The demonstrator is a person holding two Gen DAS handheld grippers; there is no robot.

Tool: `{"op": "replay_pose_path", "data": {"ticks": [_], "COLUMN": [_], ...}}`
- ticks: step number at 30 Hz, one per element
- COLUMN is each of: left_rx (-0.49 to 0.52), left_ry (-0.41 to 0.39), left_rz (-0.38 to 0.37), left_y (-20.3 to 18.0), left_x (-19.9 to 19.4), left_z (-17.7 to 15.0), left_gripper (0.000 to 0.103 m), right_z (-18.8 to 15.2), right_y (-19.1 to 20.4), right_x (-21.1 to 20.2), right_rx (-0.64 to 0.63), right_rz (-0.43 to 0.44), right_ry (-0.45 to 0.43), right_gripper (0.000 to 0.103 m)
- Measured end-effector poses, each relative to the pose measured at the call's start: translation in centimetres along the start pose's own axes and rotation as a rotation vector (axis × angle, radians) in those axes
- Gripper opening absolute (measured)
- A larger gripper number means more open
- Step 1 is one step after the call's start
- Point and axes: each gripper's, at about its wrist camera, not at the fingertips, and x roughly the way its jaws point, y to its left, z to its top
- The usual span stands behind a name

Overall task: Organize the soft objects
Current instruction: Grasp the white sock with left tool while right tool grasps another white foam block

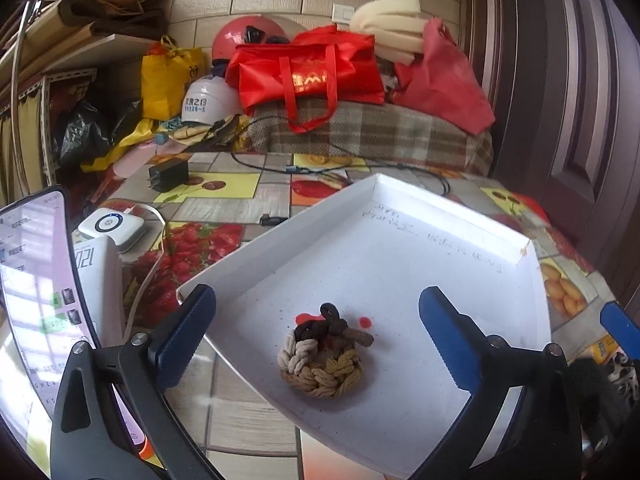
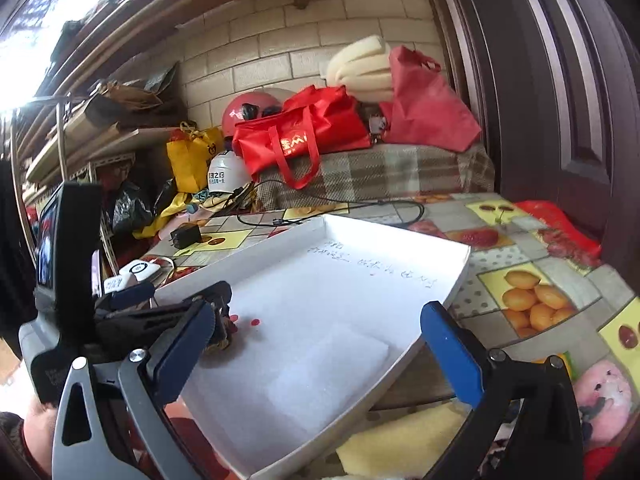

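A braided rope ring (image 1: 322, 360) in brown, cream and tan lies inside a shallow white tray (image 1: 400, 216) on the fruit-print tablecloth. My left gripper (image 1: 320, 336) is open, its blue fingers either side of the ring and apart from it. In the right wrist view the tray (image 2: 400, 232) lies ahead and the left gripper hides most of the ring (image 2: 226, 330). My right gripper (image 2: 320, 344) is open and empty over the tray's near part. A yellow sponge (image 2: 404, 440) and a pink plush toy (image 2: 604, 396) lie to the tray's right.
A phone (image 1: 36, 300), a white charger (image 1: 112, 228), a black adapter (image 1: 168, 174) and cables lie left and behind the tray. Red bags (image 1: 308, 72), helmets (image 1: 208, 102) and foam (image 1: 388, 28) pile on a plaid blanket at the back. A dark door (image 2: 560, 80) stands right.
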Motion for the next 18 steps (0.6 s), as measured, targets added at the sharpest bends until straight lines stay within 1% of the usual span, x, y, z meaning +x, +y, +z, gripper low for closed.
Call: {"op": "replay_pose_path", "data": {"ticks": [3,5,6,8,9,11,12,13,15,17,18], "left_rx": [-0.007,0.006,0.014,0.052,0.070,0.136,0.164,0.215,0.284,0.369,0.402], "left_ry": [-0.054,-0.106,-0.118,-0.130,-0.128,-0.099,-0.081,-0.047,-0.015,0.002,0.012], "left_rz": [-0.026,-0.097,-0.119,-0.186,-0.222,-0.336,-0.372,-0.435,-0.527,-0.592,-0.605], "left_y": [0.2,0.2,0.0,-0.6,-1.0,-2.2,-3.0,-4.0,-5.6,-7.2,-8.0], "left_x": [-1.1,-2.3,-2.7,-3.9,-4.3,-5.4,-5.7,-6.1,-6.9,-8.0,-8.4], "left_z": [0.0,-0.3,-0.4,-0.8,-1.0,-1.7,-1.8,-2.3,-3.1,-4.0,-4.3], "left_gripper": [0.103,0.103,0.103,0.103,0.103,0.103,0.102,0.102,0.102,0.102,0.102], "right_z": [-0.2,-0.6,-0.9,-1.5,-1.7,-2.1,-2.1,-2.0,-2.0,-2.4,-2.5], "right_y": [0.7,0.8,0.7,0.4,0.0,-1.3,-1.8,-3.0,-5.0,-7.9,-8.7], "right_x": [-0.9,-1.7,-2.4,-3.9,-4.8,-7.1,-7.7,-8.9,-10.7,-12.5,-13.0], "right_rx": [-0.033,-0.047,-0.056,-0.067,-0.067,-0.053,-0.047,-0.026,0.013,0.047,0.054], "right_rz": [-0.003,0.005,0.018,0.023,0.020,0.010,0.002,-0.018,-0.053,-0.107,-0.120], "right_ry": [-0.009,0.004,0.020,0.030,0.027,0.011,0.007,-0.006,-0.048,-0.065,-0.061], "right_gripper": [0.103,0.103,0.103,0.103,0.103,0.103,0.103,0.103,0.103,0.103,0.103]}}
